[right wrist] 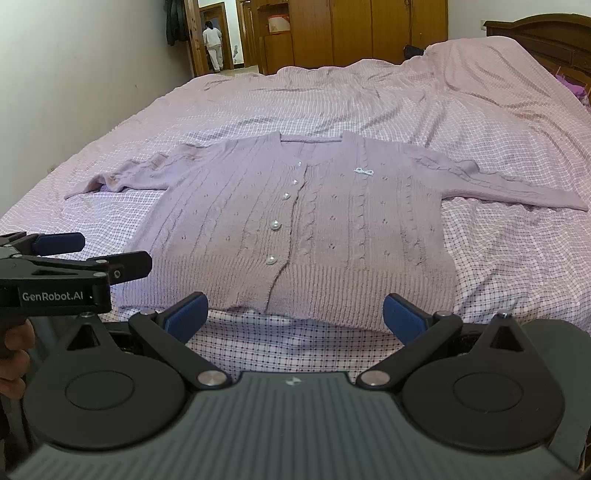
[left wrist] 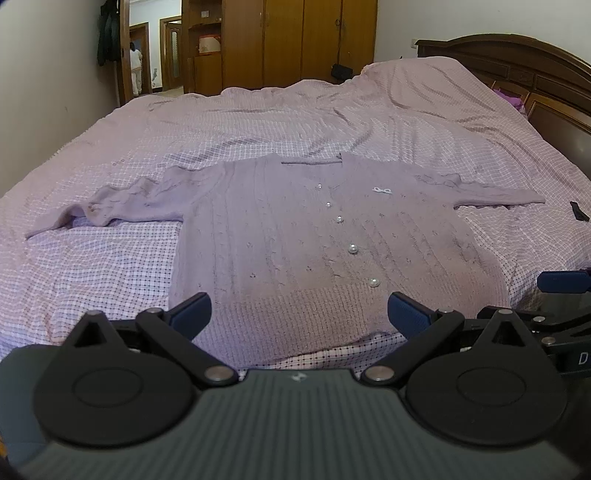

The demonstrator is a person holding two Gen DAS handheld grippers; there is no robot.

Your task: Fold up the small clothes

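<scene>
With both tools hanging just short of the hem, nothing is folded yet. Left gripper [left wrist: 299, 314] has its blue-padded jaws spread wide, gripping nothing; right gripper [right wrist: 295, 314] is equally wide and empty, a strip of bare sheet between it and the knit. Just beyond them lies the lilac cable-knit cardigan with pearl buttons [right wrist: 306, 221], flat, front up, buttoned, ribbed hem nearest, neckline away. Its left sleeve [right wrist: 122, 177] trails out a little rumpled; its right sleeve [right wrist: 517, 184] runs straight. My read: sleeves in, sides over, then hem to collar, all still to do. Room looks generous, since the pink checked bedsheet [right wrist: 517, 258] is open on both flanks, and wrinkled further up. A small dark strap-like item [left wrist: 578, 211] sits past the right cuff. Far back, the dark wooden headboard [left wrist: 535, 70] and brown wooden wardrobe [right wrist: 369, 33] stand well apart.
</scene>
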